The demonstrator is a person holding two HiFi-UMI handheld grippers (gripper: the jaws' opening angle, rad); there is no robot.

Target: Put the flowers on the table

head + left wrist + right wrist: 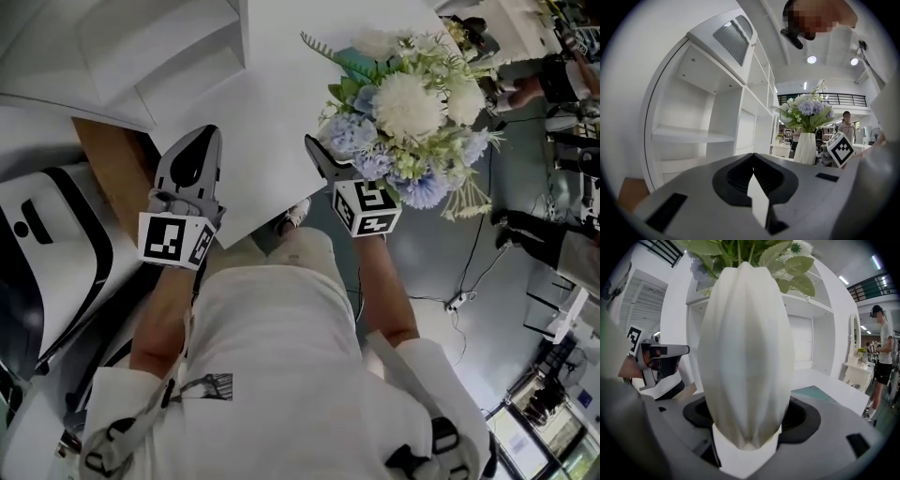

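A bouquet of white and pale blue flowers (408, 112) stands in a white ribbed vase (745, 357). My right gripper (317, 152) is shut on the vase's lower body and holds it upright in the air, beside the edge of the white table (272, 103). In the head view the blooms hide the vase. The left gripper view shows the vase (805, 147) and the flowers (808, 110) off to the right. My left gripper (208, 136) hangs over the table's near edge, jaws shut with nothing between them (757, 197).
A white shelving unit (708, 122) rises beyond the left gripper. A white and black machine (42, 253) sits at the left beside a brown surface (112, 164). Cables (459, 300) lie on the grey floor. A person (881, 350) stands at the right, near a teal mat (820, 392).
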